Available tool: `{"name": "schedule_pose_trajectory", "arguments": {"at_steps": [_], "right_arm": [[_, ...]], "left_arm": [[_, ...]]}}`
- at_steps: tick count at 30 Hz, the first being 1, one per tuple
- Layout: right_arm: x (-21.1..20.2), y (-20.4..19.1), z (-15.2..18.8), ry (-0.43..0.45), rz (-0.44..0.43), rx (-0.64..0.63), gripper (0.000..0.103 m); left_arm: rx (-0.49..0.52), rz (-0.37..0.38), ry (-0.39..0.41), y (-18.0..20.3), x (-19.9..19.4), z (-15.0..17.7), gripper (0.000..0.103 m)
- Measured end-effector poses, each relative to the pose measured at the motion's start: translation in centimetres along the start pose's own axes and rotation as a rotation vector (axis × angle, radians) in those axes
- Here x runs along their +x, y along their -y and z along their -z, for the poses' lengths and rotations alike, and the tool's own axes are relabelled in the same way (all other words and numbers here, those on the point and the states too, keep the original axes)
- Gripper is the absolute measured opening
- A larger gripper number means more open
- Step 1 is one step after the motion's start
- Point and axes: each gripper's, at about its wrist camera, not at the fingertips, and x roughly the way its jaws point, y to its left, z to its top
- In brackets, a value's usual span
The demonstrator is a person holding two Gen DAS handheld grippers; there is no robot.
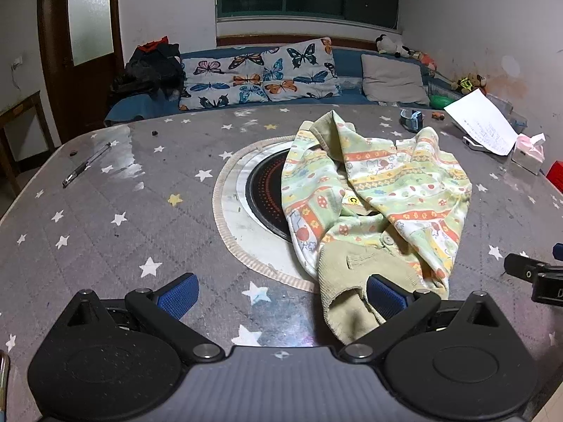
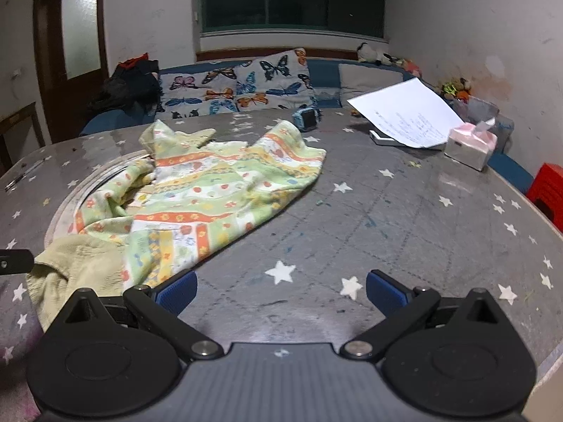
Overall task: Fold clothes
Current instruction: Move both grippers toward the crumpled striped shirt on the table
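Observation:
A small child's garment (image 1: pixel 380 190) with green, orange and yellow printed stripes lies crumpled on the grey star-patterned table (image 1: pixel 105 211), partly over a round black hob. Its plain olive ribbed hem (image 1: pixel 355 281) points toward me. My left gripper (image 1: pixel 281 293) is open just above the table, its right pad touching or overlapping that hem. In the right wrist view the same garment (image 2: pixel 197 190) spreads to the left. My right gripper (image 2: pixel 281 290) is open over bare table, its left pad at the garment's near edge. Nothing is held between either pair of fingers.
A round hob (image 1: pixel 267 197) with a pale ring is set in the table's middle. A pen (image 1: pixel 84 165) lies far left. A blue watch (image 2: pixel 307 117), a paper sheet (image 2: pixel 408 112), a tissue box (image 2: pixel 471 146) and a red stool (image 2: pixel 549 190) are at the right. A sofa with butterfly cushions (image 1: pixel 260 74) stands behind.

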Motion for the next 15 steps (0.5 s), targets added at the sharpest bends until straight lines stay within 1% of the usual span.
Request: {"name": "schedule_pose_trajectory", "arguments": {"at_steps": [7, 8, 9, 15], "right_arm": [[-0.1, -1.4, -0.3, -0.001, 0.005, -0.027, 0.103], [-0.5, -1.2, 0.0, 0.014, -0.011, -0.012, 0.103], [-0.1, -1.2, 0.0, 0.000, -0.017, -0.010, 0.103], [0.4, -1.9, 0.2, -0.022, -0.030, -0.026, 0.103]], "left_arm": [[-0.014, -0.003, -0.023, -0.1, 0.3, 0.0, 0.103], [-0.017, -0.002, -0.026, -0.1, 0.3, -0.1, 0.103], [-0.019, -0.001, -0.030, -0.1, 0.4, -0.1, 0.103], [-0.021, -0.009, -0.045, -0.2, 1.1, 0.3, 0.103]]}}
